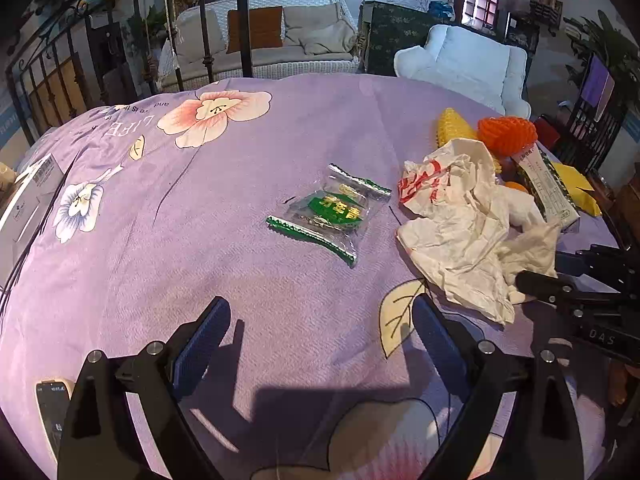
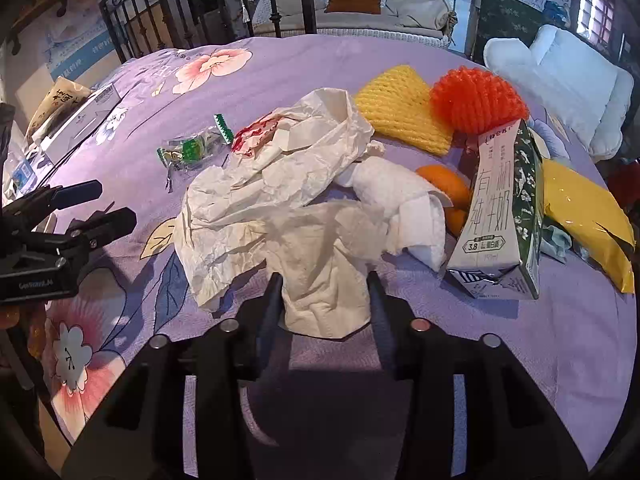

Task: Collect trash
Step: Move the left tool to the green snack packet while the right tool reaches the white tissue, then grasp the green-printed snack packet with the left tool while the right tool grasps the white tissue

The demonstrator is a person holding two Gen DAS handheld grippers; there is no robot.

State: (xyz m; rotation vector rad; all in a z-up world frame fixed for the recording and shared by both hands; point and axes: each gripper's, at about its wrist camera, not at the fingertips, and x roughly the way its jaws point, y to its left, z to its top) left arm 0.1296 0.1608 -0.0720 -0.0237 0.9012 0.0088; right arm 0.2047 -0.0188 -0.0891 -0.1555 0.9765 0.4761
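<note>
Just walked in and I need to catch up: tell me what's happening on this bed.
A person with a tool in each hand is clearing trash off a purple bedspread. The right tool has its fingers on either side of a crumpled tissue. The left tool is open and empty, facing a green wrapper. A paper bag, milk carton and foam nets lie untouched.

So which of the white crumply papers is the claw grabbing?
The soft tissue nearest the camera, between the right claw's fingers. The wrinkly wrapper with red print lies behind it, and the folded napkin sits farther back.

Snack wrapper (image 1: 330, 210) left of crumpled paper (image 1: 452, 216); milk carton (image 2: 504, 216) right; tissue (image 2: 328, 280) in front.
</note>
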